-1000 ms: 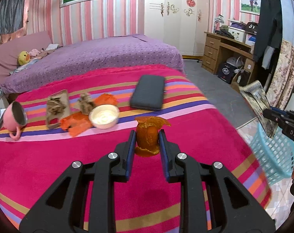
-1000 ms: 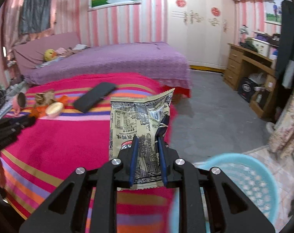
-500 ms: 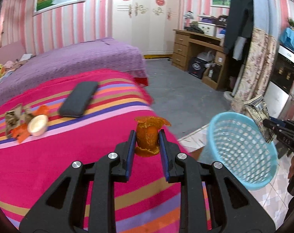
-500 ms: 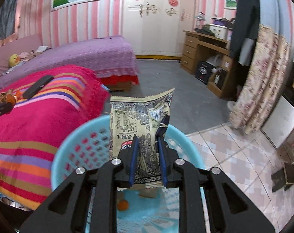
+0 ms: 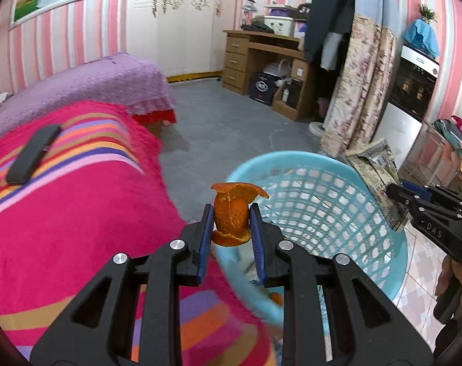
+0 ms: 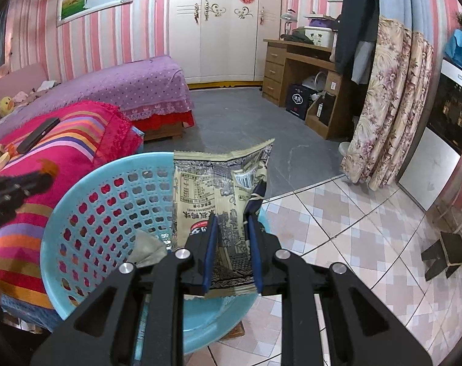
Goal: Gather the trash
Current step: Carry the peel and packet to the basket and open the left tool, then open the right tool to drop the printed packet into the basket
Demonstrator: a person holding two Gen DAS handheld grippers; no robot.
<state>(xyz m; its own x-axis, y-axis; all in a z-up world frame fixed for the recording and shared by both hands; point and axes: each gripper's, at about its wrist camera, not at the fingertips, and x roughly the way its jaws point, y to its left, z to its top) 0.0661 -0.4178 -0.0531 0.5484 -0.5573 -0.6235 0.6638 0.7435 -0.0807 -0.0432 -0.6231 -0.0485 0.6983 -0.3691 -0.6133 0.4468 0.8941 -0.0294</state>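
Turquoise perforated plastic basket (image 6: 87, 213), left gripper (image 5: 231, 222) fingers clenched on curled orange peel (image 5: 232, 213), right gripper (image 6: 232, 231) fingers pinching crinkled snack wrapper (image 6: 218, 189)

Basket (image 6: 87, 201) floor mostly hidden behind wrapper (image 6: 218, 189).

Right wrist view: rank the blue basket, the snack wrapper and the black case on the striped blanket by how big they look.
1. Blue basket
2. Snack wrapper, though it sits nearest the camera, which inflates it
3. Black case, far off on the striped blanket
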